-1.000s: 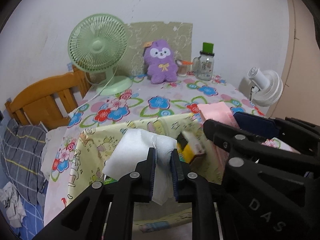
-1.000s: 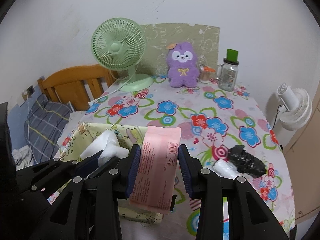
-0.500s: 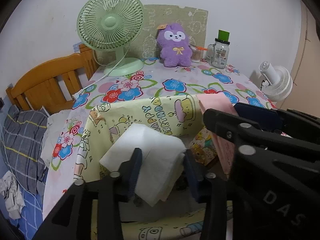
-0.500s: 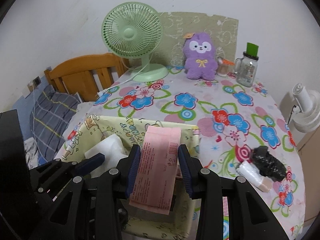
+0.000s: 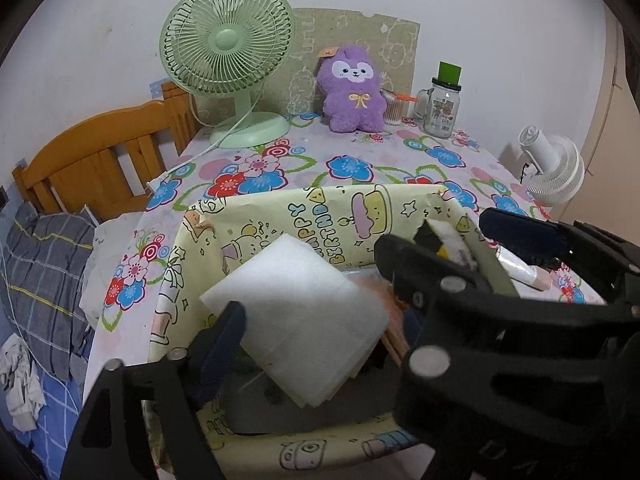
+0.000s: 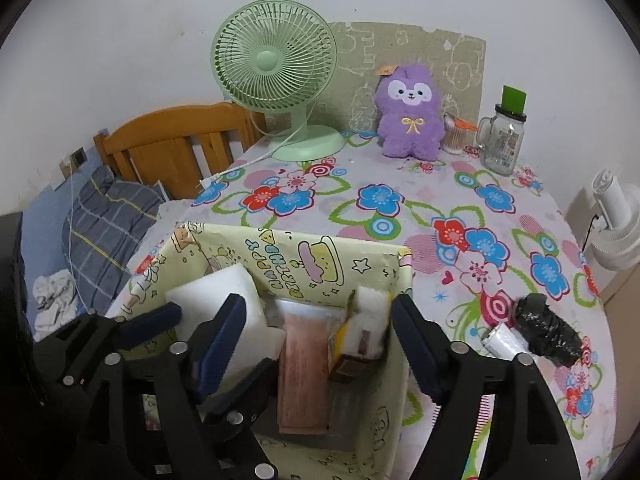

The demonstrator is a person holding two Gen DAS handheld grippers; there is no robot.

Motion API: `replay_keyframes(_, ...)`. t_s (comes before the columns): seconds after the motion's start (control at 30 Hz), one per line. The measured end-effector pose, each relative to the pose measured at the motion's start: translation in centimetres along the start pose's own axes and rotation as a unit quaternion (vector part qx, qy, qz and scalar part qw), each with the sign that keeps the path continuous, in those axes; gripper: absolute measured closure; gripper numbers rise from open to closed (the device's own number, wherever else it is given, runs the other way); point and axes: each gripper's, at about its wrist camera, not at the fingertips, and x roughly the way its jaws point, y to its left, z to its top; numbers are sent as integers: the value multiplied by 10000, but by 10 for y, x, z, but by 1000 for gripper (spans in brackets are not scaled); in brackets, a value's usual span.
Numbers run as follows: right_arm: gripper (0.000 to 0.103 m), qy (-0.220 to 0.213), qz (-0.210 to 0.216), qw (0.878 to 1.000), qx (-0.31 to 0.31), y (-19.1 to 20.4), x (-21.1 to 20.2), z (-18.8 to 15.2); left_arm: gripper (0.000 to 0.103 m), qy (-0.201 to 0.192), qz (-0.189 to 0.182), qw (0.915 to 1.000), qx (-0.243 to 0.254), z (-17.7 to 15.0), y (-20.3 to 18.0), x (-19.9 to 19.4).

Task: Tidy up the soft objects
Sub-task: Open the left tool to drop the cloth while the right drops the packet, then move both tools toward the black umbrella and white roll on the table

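- White foam pad [image 5: 296, 312]: lies tilted in the left part of the yellow cartoon-print box [image 5: 332, 216], between the spread fingers of your left gripper [image 5: 304, 340]; you are not gripping it.
- Pink packet [image 6: 306, 364]: lies flat on the box floor, below your right gripper [image 6: 316, 344], whose fingers stand wide apart with nothing in them.
- Yellow-and-white sponge pack [image 6: 360, 328]: stands against the right inner wall of the box, just beside the pink packet.
- Progress, as a judgement: three soft items sit in the box, so that part looks done. Left to do, as far as shown: a black crumpled bag [image 6: 548, 330] and a white roll [image 6: 506, 342] touching it lie on the table [image 6: 400, 184], to the right of the box. The purple plush toy [image 6: 410, 114] sits upright at the far edge; you cannot tell whether it belongs to the job.
- Surface: table under a cloth with flower print; box at the near edge.
- Far edge: green desk fan [image 6: 276, 68] with its cord trailing left, a glass mug jar with green lid [image 6: 504, 140], and a small cup of swabs beside the plush.
- Room: white wall, patterned board behind the plush, wooden bed frame [image 5: 100, 160] with plaid bedding to the left, white fan [image 5: 552, 164] to the right.
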Motion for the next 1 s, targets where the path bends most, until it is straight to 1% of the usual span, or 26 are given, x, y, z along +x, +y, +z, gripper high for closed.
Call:
replay_keyframes(0.1,24,13,-56,10000,-66,-1,-4,-2,11,-45,-14,10000,-37,0,-3,-4)
replay_keyframes(0.17,24,-10,-81,9999,-81,-3,-8,-5,6,-94,-53,9999,-53,1,-6,-8)
replay_keyframes(0.27,24,-59,-109,9999,-55,-9,-16,-7,4,-215,-149,9996,-58,1,-12,-16)
replay_keyframes(0.4,23,-131,-163,9998,-12,-17,-28,-11,4,-301,-72,9995,33,2,-24,-24)
replay_keyframes(0.53,22,-207,-213,9996,34,-26,-40,-15,3,-345,-107,9993,87,1,-35,-30)
replay_keyframes(0.67,19,-262,-290,9992,90,-34,-50,-19,3,-378,-116,9990,186,0,-48,-37)
replay_keyframes(1.0,19,-401,-424,9982,167,-53,-77,-28,3,-550,-174,9978,333,-4,-74,-54)
